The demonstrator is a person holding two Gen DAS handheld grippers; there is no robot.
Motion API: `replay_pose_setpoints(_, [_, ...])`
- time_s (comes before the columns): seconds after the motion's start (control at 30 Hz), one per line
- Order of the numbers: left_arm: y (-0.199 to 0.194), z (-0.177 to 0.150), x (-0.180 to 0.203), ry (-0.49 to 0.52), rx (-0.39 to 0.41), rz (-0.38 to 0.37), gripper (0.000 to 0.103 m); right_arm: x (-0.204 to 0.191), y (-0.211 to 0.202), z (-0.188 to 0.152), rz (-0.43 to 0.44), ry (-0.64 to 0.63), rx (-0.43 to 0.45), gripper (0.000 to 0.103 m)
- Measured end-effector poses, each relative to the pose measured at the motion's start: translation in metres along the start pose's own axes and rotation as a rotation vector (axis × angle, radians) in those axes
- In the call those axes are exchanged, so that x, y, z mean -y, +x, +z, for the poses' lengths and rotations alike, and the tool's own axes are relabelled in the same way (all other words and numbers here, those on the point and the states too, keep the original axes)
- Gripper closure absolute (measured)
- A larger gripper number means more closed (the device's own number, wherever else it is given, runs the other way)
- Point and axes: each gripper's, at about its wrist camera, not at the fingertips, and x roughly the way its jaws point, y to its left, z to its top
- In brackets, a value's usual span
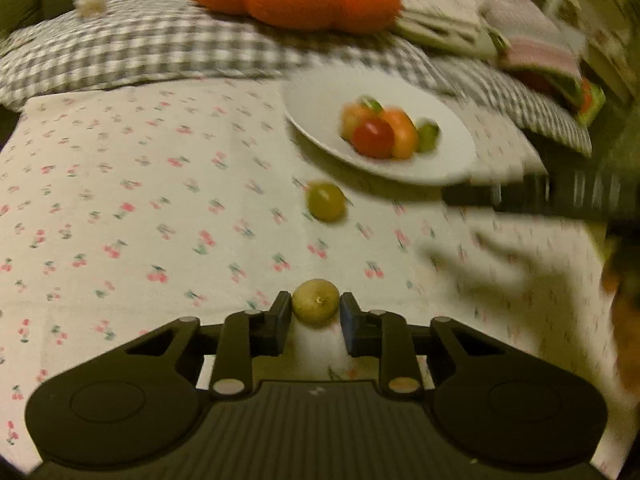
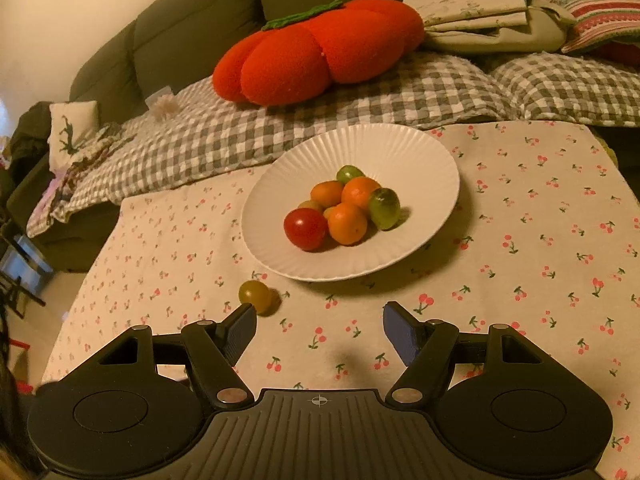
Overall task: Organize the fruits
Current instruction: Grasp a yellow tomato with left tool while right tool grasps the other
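**Gripping one small fruit, another loose**

Crowding the ribbed white plate are orange, red and green fruits. A green grape lies loose on the cherry-print cloth. The left gripper pinches a yellowish fruit; the right gripper gapes wide. The left view is blurred.

This is a home living room. A dark olive sofa runs along the back, draped with a grey gingham blanket and carrying a plush red tomato-shaped cushion (green stalk on top). Folded linens and a striped knitted throw are piled beside it. In front, a cherry-print cloth covers the surface.
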Motion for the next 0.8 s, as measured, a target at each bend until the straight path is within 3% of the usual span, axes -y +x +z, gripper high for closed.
replay_pose_setpoints(0.27, [-0.012,0.018,-0.042,-0.182,0.015,0.063,0.078,-0.021,0.028,-0.009,0.014,-0.089,-0.018,0.032])
replay_pose_setpoints(0.8, [-0.017,0.020,-0.059,-0.263,0.019,0.080,0.078,-0.050,0.074,-0.019,0.053,-0.220,0.023,0.035])
